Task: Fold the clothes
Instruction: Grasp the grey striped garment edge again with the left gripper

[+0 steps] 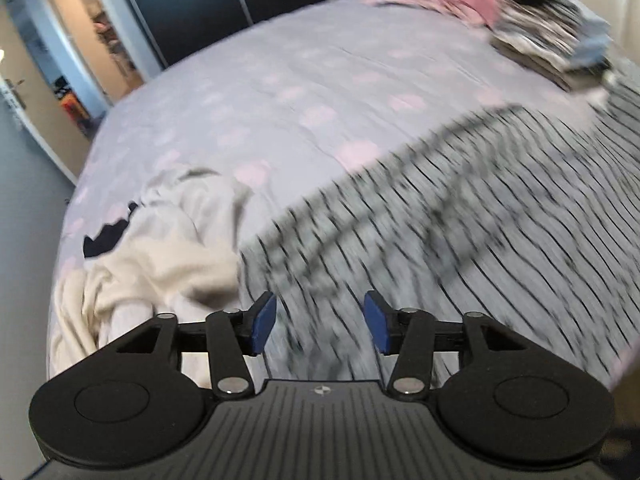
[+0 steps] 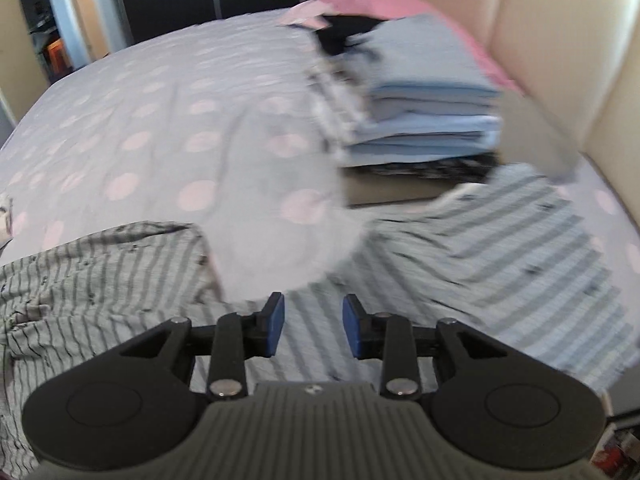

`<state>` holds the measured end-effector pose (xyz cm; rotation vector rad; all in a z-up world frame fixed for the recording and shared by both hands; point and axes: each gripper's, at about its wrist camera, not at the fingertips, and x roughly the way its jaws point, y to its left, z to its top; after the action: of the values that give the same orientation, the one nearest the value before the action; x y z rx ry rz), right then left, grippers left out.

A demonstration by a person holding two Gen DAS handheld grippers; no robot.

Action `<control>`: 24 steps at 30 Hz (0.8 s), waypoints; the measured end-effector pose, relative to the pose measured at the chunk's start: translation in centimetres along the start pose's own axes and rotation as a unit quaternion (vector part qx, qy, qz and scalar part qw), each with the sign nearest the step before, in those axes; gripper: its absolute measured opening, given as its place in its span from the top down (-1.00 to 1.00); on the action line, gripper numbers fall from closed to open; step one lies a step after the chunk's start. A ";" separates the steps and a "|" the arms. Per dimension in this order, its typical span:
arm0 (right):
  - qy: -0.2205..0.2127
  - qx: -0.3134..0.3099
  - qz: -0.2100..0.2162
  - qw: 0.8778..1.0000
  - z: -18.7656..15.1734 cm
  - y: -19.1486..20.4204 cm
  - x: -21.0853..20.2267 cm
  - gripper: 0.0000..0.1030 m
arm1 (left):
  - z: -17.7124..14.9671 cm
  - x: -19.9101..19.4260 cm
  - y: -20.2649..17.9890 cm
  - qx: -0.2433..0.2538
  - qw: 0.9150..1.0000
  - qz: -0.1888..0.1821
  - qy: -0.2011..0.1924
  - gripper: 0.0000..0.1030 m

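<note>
Bed [image 1: 304,80] with a grey cover dotted pink carries everything in view: one striped garment [image 1: 460,216], one crumpled cream garment [image 1: 160,248] and one stack of folded clothes [image 2: 432,92]. Two grippers are visible, one per wrist view. Left gripper [image 1: 320,322] hangs above the striped garment with its blue pads [image 1: 264,322] spread apart and nothing between them. Right gripper [image 2: 313,326] is likewise parted and empty, above the same striped garment [image 2: 500,240], which lies spread along the near edge of the bed. Cream garment sits at the near left corner, touching the striped garment's left edge; a dark item [image 1: 104,236] shows beside it. Folded stack stands at the far right corner against the padded headboard [image 2: 560,60], with a pink pillow [image 2: 368,0] behind it. Middle and far left of the cover are bare, leaving open room. A doorway [image 1: 88,52] lies beyond the left edge. No legible writing; motion blur obscures fine detail.
</note>
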<state>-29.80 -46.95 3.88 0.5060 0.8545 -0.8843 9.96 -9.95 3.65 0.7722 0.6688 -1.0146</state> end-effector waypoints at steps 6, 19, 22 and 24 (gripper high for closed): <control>0.041 0.007 0.034 0.999 1.4 4.7 6.9 0.21 | 2.5 6.2 2.4 -0.054 0.998 0.023 0.010 -0.05; 0.082 0.083 0.098 0.988 4.1 7.1 16.7 -0.03 | 3.2 18.0 2.4 -0.033 0.996 0.022 0.081 -0.05; 0.089 0.094 0.100 0.987 4.2 7.5 18.2 -0.15 | 3.2 18.9 2.4 -0.038 0.995 0.029 0.091 -0.03; 0.097 0.097 0.099 0.986 4.2 7.8 19.1 -0.12 | 3.4 19.2 2.4 -0.048 0.994 0.023 0.094 0.30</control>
<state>-14.85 -54.28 -8.95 0.8441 0.8815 -0.7458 19.90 -21.19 -9.00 0.8010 0.8524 -0.8670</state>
